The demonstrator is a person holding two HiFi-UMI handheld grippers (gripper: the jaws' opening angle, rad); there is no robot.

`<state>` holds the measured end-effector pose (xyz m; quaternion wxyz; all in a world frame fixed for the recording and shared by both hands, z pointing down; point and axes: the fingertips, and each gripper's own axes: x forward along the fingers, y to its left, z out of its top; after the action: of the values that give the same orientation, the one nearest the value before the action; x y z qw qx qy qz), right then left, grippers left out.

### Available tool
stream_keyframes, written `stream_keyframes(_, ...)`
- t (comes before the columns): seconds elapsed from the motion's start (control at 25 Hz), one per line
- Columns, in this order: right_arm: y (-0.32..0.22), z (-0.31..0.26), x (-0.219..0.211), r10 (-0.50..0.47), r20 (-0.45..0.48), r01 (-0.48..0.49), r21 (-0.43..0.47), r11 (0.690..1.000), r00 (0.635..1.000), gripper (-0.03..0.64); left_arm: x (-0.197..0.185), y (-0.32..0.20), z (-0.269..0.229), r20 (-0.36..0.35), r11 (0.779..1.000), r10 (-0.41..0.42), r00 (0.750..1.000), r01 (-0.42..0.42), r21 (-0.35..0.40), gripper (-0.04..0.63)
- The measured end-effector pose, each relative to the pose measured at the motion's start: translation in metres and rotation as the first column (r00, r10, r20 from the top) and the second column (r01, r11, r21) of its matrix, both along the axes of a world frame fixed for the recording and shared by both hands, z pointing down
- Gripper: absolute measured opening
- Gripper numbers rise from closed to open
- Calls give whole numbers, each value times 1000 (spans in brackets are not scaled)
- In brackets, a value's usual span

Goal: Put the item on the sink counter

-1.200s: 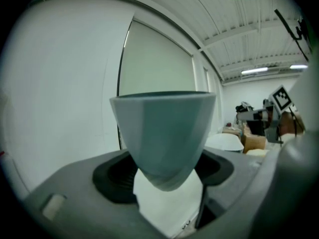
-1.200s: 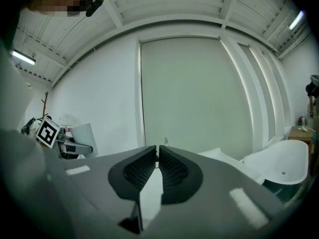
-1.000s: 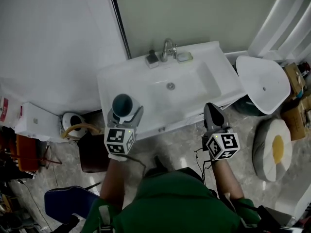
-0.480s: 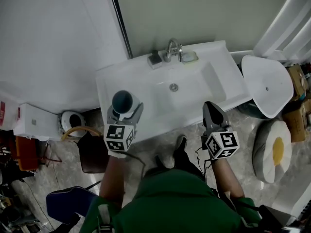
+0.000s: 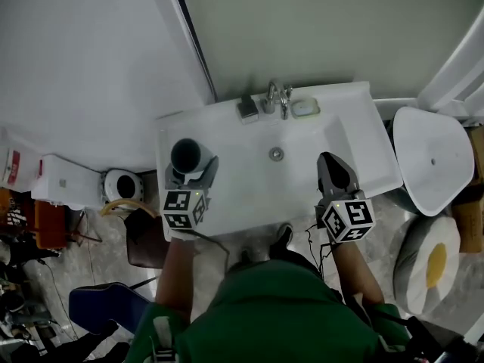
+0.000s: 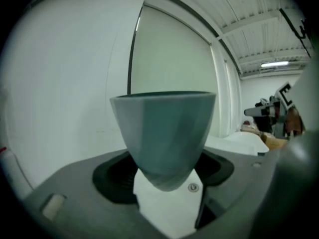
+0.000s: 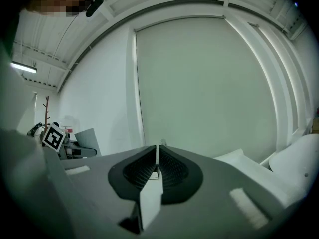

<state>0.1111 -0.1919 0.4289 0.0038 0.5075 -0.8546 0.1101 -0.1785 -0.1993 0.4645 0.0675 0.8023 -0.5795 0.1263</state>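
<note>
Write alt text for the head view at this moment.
Seen from above, the left gripper holds a grey-green cup upright over the left end of a white sink counter. The right gripper, shut and empty, hovers over the counter's right side; a faucet stands behind the basin.

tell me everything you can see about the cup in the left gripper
The cup is a plain grey-teal tumbler, smooth and matte like plastic, with no handle. It is wide at the rim and tapers to a narrow rounded base. It stands upright, mouth up, and looks empty from above. The left gripper clamps its lower part between its jaws. It sits over the left end of the white sink counter; whether it touches the counter cannot be told.
</note>
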Motion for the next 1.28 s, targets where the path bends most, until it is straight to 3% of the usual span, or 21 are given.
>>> stream_keyframes(0.48,-57,13,37,-56,85,59,-24,998,995,17,14,-54,21,60,1000,-9,998,9,9,339)
stream_keyframes(1.04,-81,42,25,58,20,-56,-107,993,998,17,0,-126,71,78,993,116,990,-114,-35,339)
stream_keyframes(1.28,-83,49,16,91,-24,-93,-130,987,996,17,-11,-159,104,82,991,127,988,-123,-57,339)
